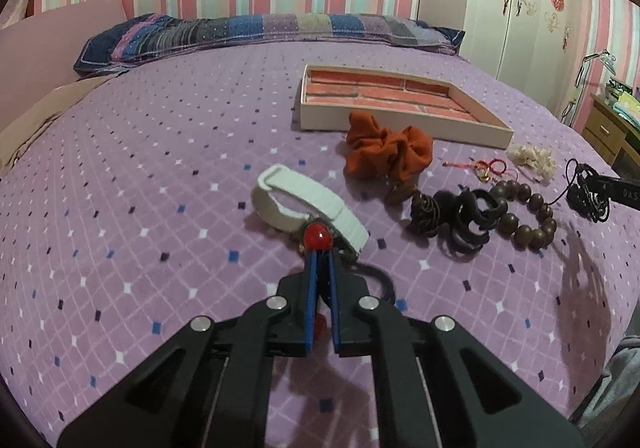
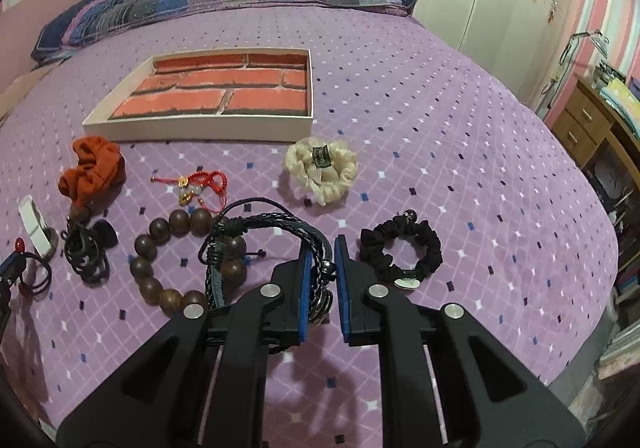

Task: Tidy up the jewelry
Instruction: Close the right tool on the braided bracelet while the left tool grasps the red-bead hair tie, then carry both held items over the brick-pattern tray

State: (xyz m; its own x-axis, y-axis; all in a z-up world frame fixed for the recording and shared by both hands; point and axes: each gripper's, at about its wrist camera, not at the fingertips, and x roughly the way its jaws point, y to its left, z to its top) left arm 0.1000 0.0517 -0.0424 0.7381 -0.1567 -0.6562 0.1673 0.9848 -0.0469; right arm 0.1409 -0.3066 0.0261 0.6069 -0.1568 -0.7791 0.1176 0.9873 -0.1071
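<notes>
Jewelry lies scattered on the purple diamond-patterned bed (image 2: 420, 96), and the shallow white tray with a brick-print lining (image 2: 208, 126) beyond it holds nothing yet, so the sorting looks barely begun. The left gripper (image 1: 319, 254) is clenched on a black elastic hair tie with a red bead (image 1: 317, 238), lifted just beside the white ribbed watch strap (image 1: 308, 200). The right gripper (image 2: 322, 248) is parted around the black braided leather bracelet (image 2: 272, 230), not yet squeezing it, above the brown wooden bead bracelet (image 2: 168, 268). Judging by this, the pick-up step is in hand; next the right jaws need to close, then both pieces travel forward into the tray.
</notes>
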